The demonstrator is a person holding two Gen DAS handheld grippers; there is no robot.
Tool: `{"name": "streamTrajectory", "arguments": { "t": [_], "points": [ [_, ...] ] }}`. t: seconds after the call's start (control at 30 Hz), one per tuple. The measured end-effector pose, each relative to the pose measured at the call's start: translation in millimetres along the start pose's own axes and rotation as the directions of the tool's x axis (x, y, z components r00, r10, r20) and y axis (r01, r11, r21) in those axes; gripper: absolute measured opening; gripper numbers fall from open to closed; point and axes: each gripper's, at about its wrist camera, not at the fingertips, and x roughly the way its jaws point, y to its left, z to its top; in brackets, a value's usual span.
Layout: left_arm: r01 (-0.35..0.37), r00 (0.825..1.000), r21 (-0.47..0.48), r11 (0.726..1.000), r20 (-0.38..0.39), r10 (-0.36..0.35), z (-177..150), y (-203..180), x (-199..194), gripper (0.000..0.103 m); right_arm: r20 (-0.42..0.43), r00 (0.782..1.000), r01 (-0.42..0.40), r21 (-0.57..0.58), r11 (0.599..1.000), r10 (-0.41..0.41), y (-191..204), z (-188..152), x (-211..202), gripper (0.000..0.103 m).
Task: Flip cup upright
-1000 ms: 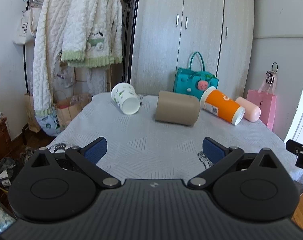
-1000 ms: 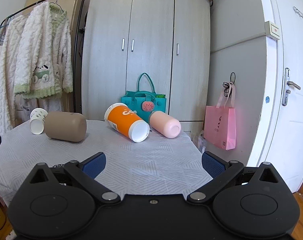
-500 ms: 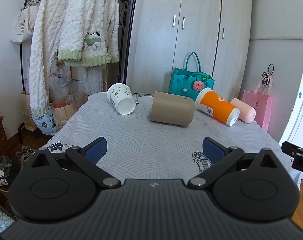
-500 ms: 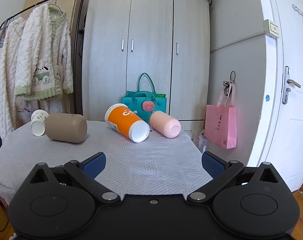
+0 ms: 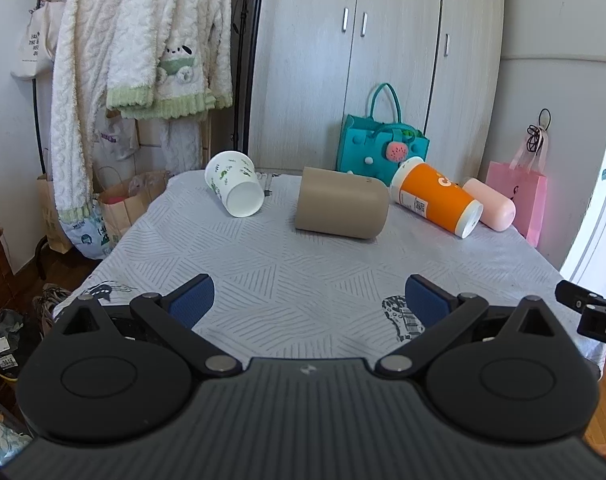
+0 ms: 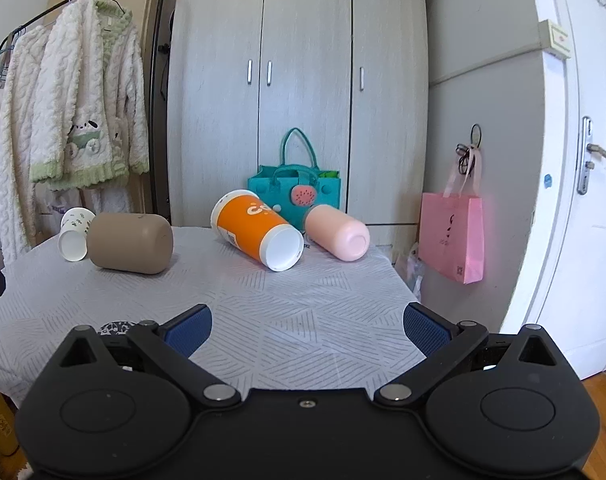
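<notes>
Both tongs sit at the near edge of the table, and I read them as wide and empty: the left tongs (image 5: 310, 301) show blue pads well apart with only cloth between them, and the right tongs (image 6: 307, 327) look the same. Neither touches a cup, so by my judgement nothing of the task is done; every cup is on its side and the whole flip is left. Beyond the tongs the table (image 5: 287, 276) carries a grey patterned cloth, bare through its middle. Toward the far edge I count four cups, all lying down, in a rough row. From the left view, the white cup (image 5: 235, 188) with green prints is farthest left, its base facing me. Next comes the tan cup (image 5: 341, 208), lying crosswise, well apart from the white one. Just beside it is the orange cup (image 5: 437, 202), white base toward me, and the pink cup (image 5: 489, 209) lies right behind that, possibly touching; I cannot tell. The task does not say which cup, so I cannot name the target. Behind the table I count one teal bag (image 6: 295, 195), one pink bag (image 6: 451, 237) hanging at the right, and one wardrobe (image 6: 303, 92).
</notes>
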Motion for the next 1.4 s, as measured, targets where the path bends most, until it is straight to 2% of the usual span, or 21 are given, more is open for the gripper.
{"name": "streamTrajectory", "arguments": {
  "t": [0.13, 0.23, 0.4, 0.5, 0.53, 0.57, 0.73, 0.9, 0.93, 1.17, 1.27, 1.4],
  "points": [
    [-0.006, 1.0, 0.048, 0.999, -0.024, 0.007, 11, -7, 7, 0.103, -0.031, 0.994, -0.103, 0.011, 0.995, 0.104, -10, 12, 7, 0.103],
    [-0.027, 0.999, 0.08, 0.996, -0.039, 0.03, 20, -10, 13, 0.103, -0.057, 0.974, -0.219, 0.024, 0.975, 0.22, -24, 26, 14, 0.103],
    [0.018, 0.998, 0.067, 0.998, -0.066, -0.013, 41, -12, 29, 0.103, -0.111, 0.915, -0.395, -0.041, 0.918, 0.388, -32, 61, 34, 0.103],
    [0.034, 0.997, 0.049, 0.998, -0.073, -0.03, 52, -17, 45, 0.103, -0.175, 0.843, -0.523, -0.044, 0.851, 0.509, -27, 85, 53, 0.103],
    [0.044, 0.996, 0.04, 0.998, -0.076, -0.041, 56, -19, 52, 0.103, -0.185, 0.829, -0.543, -0.033, 0.839, 0.528, -25, 91, 61, 0.103],
    [0.057, 0.995, 0.03, 0.998, -0.083, -0.054, 59, -21, 58, 0.103, -0.199, 0.824, -0.547, -0.031, 0.837, 0.531, -23, 97, 69, 0.103],
    [0.135, 0.983, -0.019, 0.991, -0.123, -0.136, 73, -32, 89, 0.103, -0.247, 0.831, -0.54, -0.145, 0.829, 0.498, -9, 113, 105, 0.103],
    [0.178, 0.973, -0.047, 0.983, -0.144, -0.183, 94, -48, 121, 0.103, -0.339, 0.804, -0.57, -0.2, 0.797, 0.489, -4, 122, 146, 0.102],
    [0.185, 0.971, -0.047, 0.982, -0.143, -0.19, 98, -52, 127, 0.103, -0.351, 0.804, -0.569, -0.213, 0.794, 0.481, -3, 122, 152, 0.102],
    [0.21, 0.966, -0.012, 0.978, -0.153, -0.209, 118, -79, 164, 0.103, -0.407, 0.792, -0.582, -0.276, 0.765, 0.455, 0, 127, 190, 0.102],
    [0.211, 0.963, -0.017, 0.977, -0.165, -0.211, 118, -82, 175, 0.103, -0.417, 0.805, -0.562, -0.306, 0.769, 0.422, 3, 126, 212, 0.102],
    [0.208, 0.962, -0.02, 0.978, -0.178, -0.208, 118, -83, 183, 0.103, -0.459, 0.795, -0.554, -0.286, 0.782, 0.396, 6, 121, 244, 0.102]
  ]
}}
